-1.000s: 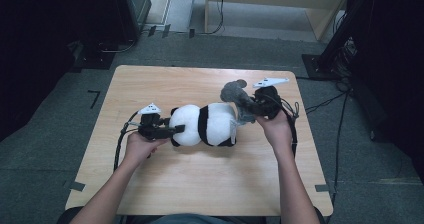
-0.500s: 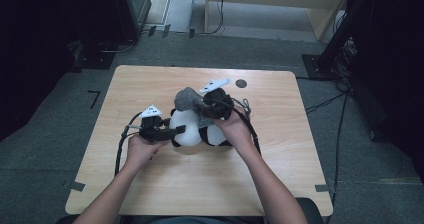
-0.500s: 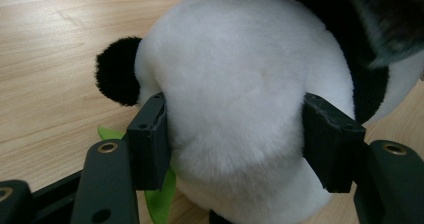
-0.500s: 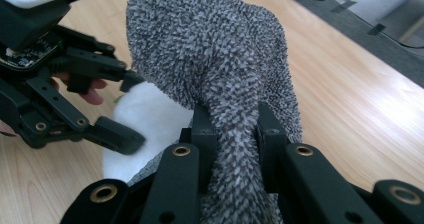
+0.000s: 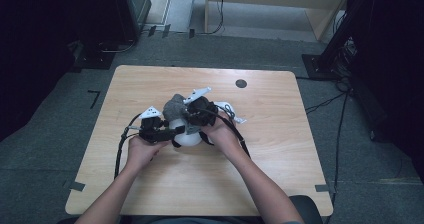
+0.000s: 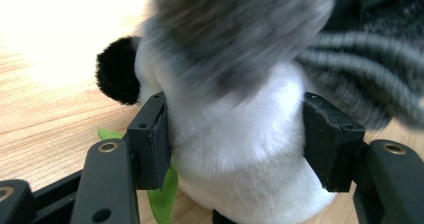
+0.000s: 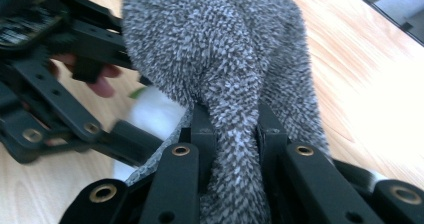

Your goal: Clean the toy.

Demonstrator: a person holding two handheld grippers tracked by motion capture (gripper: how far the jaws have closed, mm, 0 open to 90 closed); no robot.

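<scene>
My left gripper (image 6: 235, 144) clamps the white body of a plush panda (image 6: 240, 134) at the middle of the wooden table (image 5: 280, 174); my right gripper (image 7: 232, 129) pinches a fuzzy grey sock (image 7: 220, 59) (blurred in the left gripper view) just above the toy.

Left hand-held gripper (image 5: 172, 131): we see black jaws, brass-ringed screw holes, a grey three-cornered plate, a black cable.
Right hand-held gripper (image 5: 186, 115): we see matching black parts.
Arms: bare forearms.
</scene>
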